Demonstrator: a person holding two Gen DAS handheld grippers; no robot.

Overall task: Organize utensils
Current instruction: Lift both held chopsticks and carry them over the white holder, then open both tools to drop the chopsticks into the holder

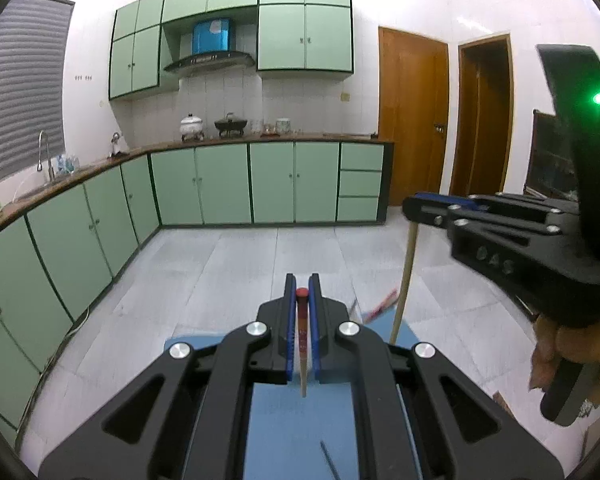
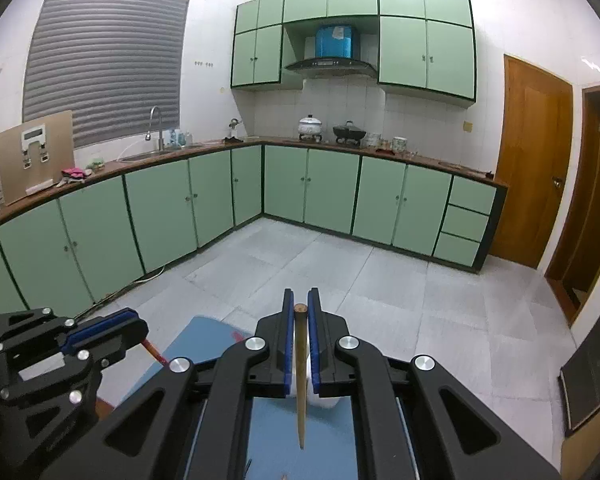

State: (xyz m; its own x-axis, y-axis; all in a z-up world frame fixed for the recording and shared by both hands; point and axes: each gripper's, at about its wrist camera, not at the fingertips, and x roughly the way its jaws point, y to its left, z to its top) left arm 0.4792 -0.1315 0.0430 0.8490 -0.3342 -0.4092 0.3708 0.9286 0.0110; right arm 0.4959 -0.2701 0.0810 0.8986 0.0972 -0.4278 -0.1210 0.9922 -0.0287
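Note:
My left gripper is shut on a red-topped chopstick, held upright above a blue table mat. My right gripper is shut on a plain wooden chopstick over the same mat. In the left wrist view the right gripper is at the right with its pale chopstick hanging down. In the right wrist view the left gripper is at the lower left with its red chopstick. A white object lies under the right gripper, mostly hidden.
Another red utensil lies at the mat's far edge, and a thin dark stick lies on the mat. Green kitchen cabinets run along the far wall. Wooden doors stand at the right. A grey tiled floor lies below.

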